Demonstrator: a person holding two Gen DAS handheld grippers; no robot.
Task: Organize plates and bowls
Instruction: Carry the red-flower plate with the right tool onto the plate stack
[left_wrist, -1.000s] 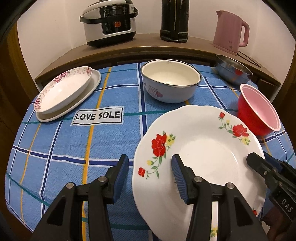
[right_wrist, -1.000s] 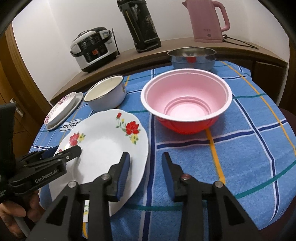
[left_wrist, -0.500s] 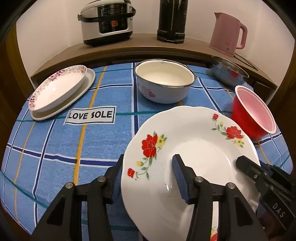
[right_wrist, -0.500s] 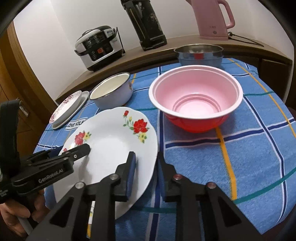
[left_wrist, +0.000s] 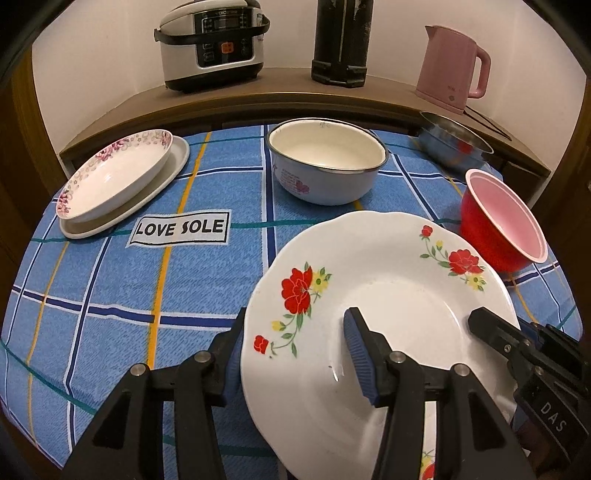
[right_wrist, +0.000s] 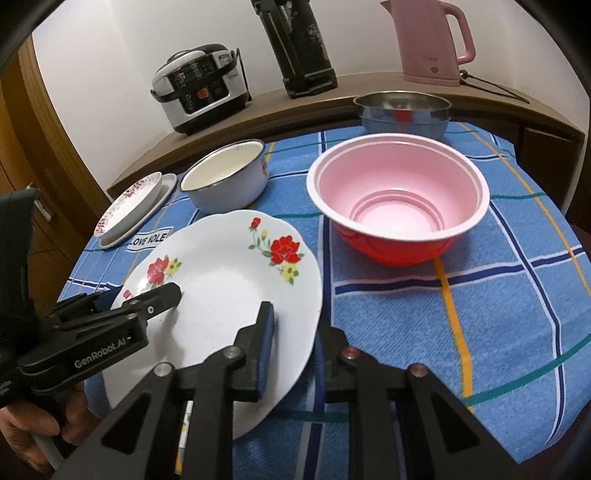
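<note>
A white plate with red flowers (left_wrist: 388, 295) (right_wrist: 229, 280) is tilted at the near side of the table, its near rim off the cloth. My right gripper (right_wrist: 295, 325) is shut on its right rim, one pad on top and the other finger beneath. In the left wrist view only the upper finger of my right gripper (left_wrist: 480, 325) shows. My left gripper (left_wrist: 295, 321) (right_wrist: 140, 295) stands open astride the left rim, one finger under the plate and one above its well. Farther back sit a white enamel bowl (left_wrist: 325, 162), a red bowl with pink inside (left_wrist: 502, 221) and a steel bowl (left_wrist: 454, 144).
At far left a flower-rimmed dish (left_wrist: 110, 177) rests on a white oval plate (left_wrist: 173, 162). The blue checked cloth (left_wrist: 110, 288) covers the round table. A wooden shelf behind holds a rice cooker (left_wrist: 212, 44), a black flask (left_wrist: 340, 37) and a pink kettle (left_wrist: 454, 70). A hand (right_wrist: 29, 435) grips the left tool.
My right gripper has shut on the plate's right rim. The plate has come up and leftward, so its left rim now covers my left gripper's outer finger.
</note>
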